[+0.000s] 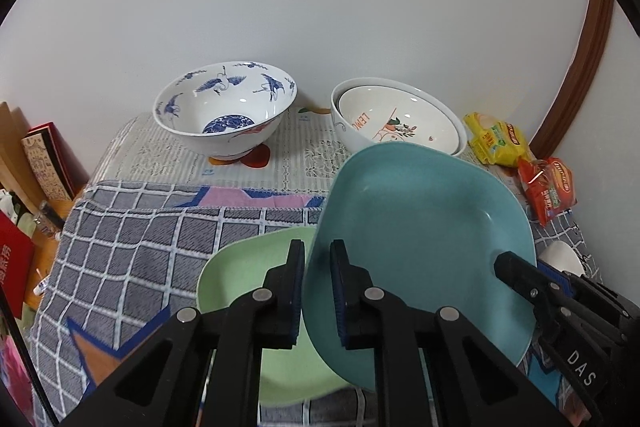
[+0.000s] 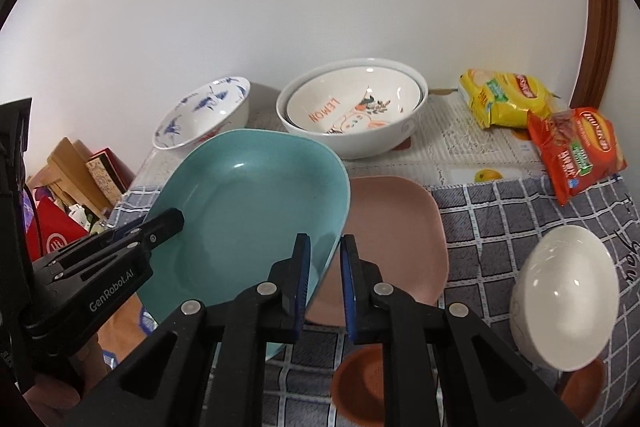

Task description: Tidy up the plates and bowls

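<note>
A teal plate (image 1: 420, 227) (image 2: 248, 211) hangs tilted above the checked cloth, held from both sides. My left gripper (image 1: 318, 247) is shut on its left rim, and my right gripper (image 2: 325, 239) is shut on its right rim. Each gripper also shows in the other's view, the right gripper (image 1: 516, 271) and the left gripper (image 2: 168, 223). A green plate (image 1: 240, 279) lies under the teal one on the left. On the right, a pink plate (image 2: 396, 239) lies on the cloth.
At the back by the wall stand a blue-and-white crane bowl (image 1: 226, 111) and two nested lemon bowls (image 2: 352, 107). A white bowl (image 2: 564, 299) lies overturned at the right, with a small brown dish (image 2: 360, 383) nearby. Yellow (image 2: 504, 99) and red (image 2: 576, 151) snack packs sit back right.
</note>
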The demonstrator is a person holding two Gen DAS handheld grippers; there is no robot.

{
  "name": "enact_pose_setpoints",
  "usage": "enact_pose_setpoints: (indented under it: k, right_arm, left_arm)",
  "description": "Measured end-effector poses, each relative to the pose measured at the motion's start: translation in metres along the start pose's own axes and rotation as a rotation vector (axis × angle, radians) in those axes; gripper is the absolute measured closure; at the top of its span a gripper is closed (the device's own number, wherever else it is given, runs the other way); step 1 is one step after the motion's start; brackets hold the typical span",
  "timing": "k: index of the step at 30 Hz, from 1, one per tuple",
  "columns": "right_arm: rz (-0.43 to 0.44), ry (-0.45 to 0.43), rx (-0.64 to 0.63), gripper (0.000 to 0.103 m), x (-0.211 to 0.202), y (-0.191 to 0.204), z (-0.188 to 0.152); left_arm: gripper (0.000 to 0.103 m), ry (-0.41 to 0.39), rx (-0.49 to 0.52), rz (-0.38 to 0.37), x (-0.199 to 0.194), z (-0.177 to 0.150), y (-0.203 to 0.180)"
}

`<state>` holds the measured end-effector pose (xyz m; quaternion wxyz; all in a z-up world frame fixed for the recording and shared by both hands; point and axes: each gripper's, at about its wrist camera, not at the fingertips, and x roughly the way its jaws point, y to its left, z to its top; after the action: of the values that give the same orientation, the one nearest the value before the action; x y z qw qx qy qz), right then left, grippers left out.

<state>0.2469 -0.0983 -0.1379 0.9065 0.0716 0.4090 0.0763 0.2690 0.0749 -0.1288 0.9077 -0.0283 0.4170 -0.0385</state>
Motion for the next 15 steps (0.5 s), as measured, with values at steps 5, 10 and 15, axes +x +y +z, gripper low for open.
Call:
enact_pose_setpoints:
  k: [5, 10, 15]
  right_arm:
    - [0.007, -0.016, -0.008, 0.089, -0.023, 0.007, -0.003]
    - [0.017, -0.015, -0.028, 0.09, -0.036, 0.015, -0.007]
    - [0.034, -0.019, -0.041, 0.09, -0.043, 0.025, -0.011]
  left_arm:
    - [0.09, -0.011, -0.007, 0.015, -0.023, -0.008, 0.001]
    - [0.09, -0.016, -0.026, 0.028, -0.041, -0.013, 0.006]
    - [0.09, -0.018, -0.039, 0.04, -0.053, -0.019, 0.015]
